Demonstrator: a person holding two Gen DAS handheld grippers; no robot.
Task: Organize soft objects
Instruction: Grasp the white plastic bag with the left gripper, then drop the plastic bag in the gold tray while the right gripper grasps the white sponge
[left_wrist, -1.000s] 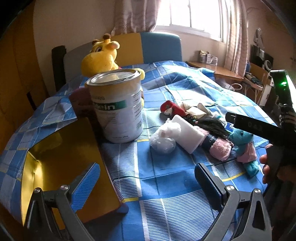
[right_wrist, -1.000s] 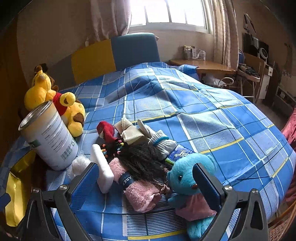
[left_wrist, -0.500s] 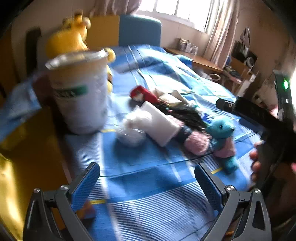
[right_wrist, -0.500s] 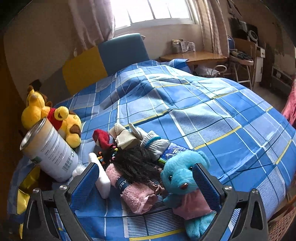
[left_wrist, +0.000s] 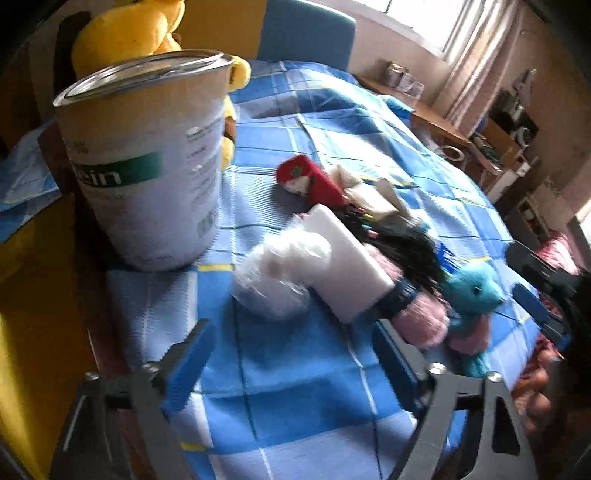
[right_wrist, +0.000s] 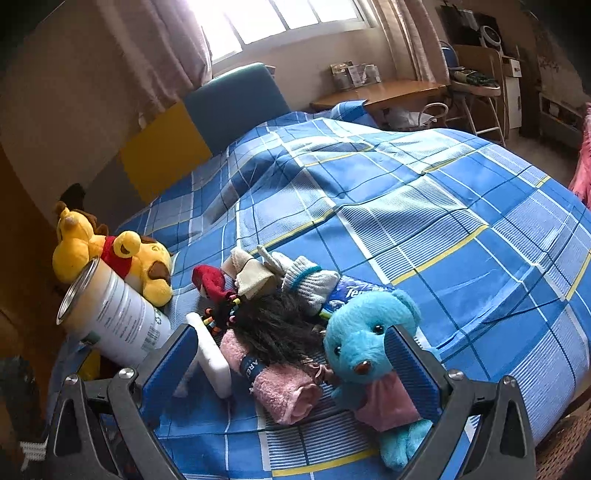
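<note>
Soft objects lie in a loose heap on the blue checked bedspread (right_wrist: 424, 206), near its front left corner: a turquoise plush bear (right_wrist: 364, 336) in a pink skirt, a rolled pink towel (right_wrist: 284, 391) with a dark band, a white foam block (right_wrist: 210, 354), a black hairy bundle (right_wrist: 280, 321), a knitted white glove (right_wrist: 310, 277) and a red plush piece (right_wrist: 210, 282). The bundle covers much of the towel and hides what lies beneath it; a blue printed packet (right_wrist: 354, 291) shows only as a strip behind the bear. In the left wrist view, blurred by motion, a crumpled clear bag (left_wrist: 280, 273) rests against the foam block, just beside a tall white tin (left_wrist: 147, 162) that hides most of a yellow plush lion (right_wrist: 122, 258). The left gripper (left_wrist: 291, 354) hangs over bare cloth in front of the bag, its jaws closing with nothing between them. The right gripper (right_wrist: 291, 362) is spread, towel between its fingers and bear at the right one, contact uncertain. The bed's far half lies free; its front edge is cut off.
</note>
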